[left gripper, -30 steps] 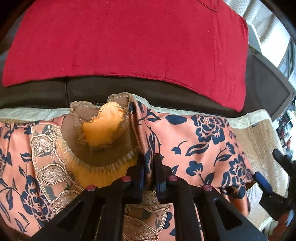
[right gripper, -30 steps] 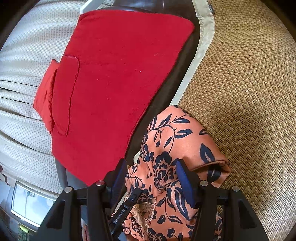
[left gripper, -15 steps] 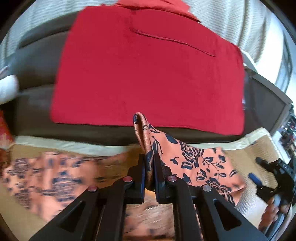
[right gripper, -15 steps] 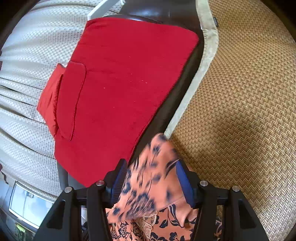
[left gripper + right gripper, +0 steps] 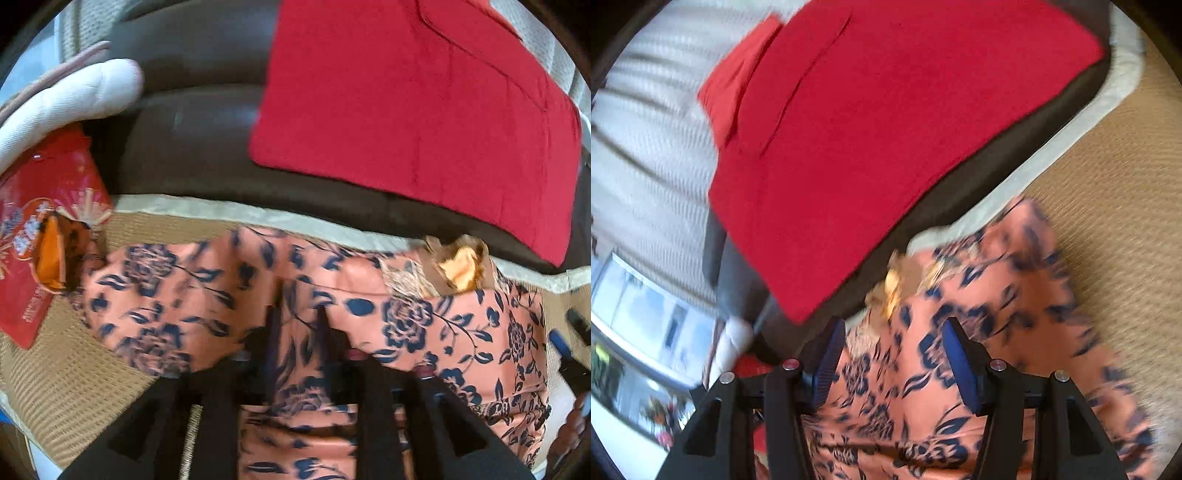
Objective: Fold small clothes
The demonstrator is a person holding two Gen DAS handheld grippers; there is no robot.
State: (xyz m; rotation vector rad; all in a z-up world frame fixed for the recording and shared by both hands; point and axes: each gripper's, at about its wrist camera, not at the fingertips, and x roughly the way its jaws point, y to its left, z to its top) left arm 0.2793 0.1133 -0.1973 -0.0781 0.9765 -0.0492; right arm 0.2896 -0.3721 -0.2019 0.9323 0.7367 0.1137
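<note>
The jaws of the left gripper (image 5: 297, 325) have just been parted, the floral garment (image 5: 424, 325) released yet between them; at three o'clock, the right gripper (image 5: 894, 354) is kept half-spread, gripping nothing.

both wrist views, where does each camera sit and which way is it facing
Left wrist: sits on the left gripper, facing down along its open fingers, which have just been opening, at the floral garment on the woven mat; the right gripper shows at the right edge.
Right wrist: sits on the right gripper, looking past its blue pads, which stand apart over the floral garment, toward the red cloth.
Shared: floral garment, red cloth, woven mat.
</note>
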